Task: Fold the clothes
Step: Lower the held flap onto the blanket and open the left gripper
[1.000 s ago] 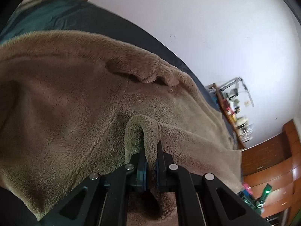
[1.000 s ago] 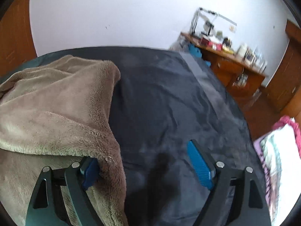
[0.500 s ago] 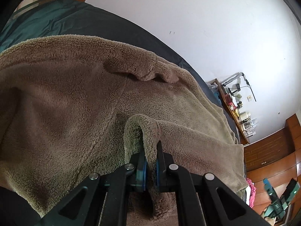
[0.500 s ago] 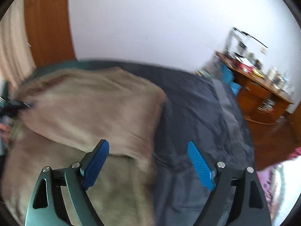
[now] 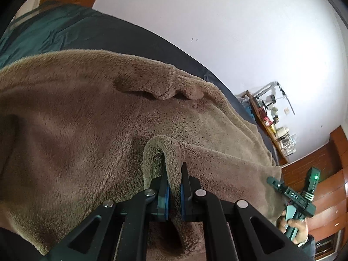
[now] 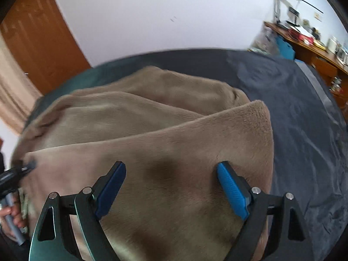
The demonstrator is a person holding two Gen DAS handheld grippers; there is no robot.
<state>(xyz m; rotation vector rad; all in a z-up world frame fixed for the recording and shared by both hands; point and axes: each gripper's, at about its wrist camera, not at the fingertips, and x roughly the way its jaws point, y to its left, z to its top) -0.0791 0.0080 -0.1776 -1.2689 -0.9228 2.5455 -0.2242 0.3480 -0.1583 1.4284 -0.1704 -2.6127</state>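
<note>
Fingers on my left gripper pinch a raised fold of the brown fleece garment, so I judge I am pinning that edge. On my right gripper they stand spread and grip nothing, hovering over the top layer. It lies partly doubled on the dark bed, bare bedding at 3 o'clock.

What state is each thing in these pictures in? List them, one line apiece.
Brown fleece garment: partly folded, one layer laid over another, lying on the bed.
Left gripper: jaws shut on a pinched ridge of the fleece.
Right gripper: jaws open, empty, above the fleece.
Dark bedsheet: spread out, wrinkled.
</note>
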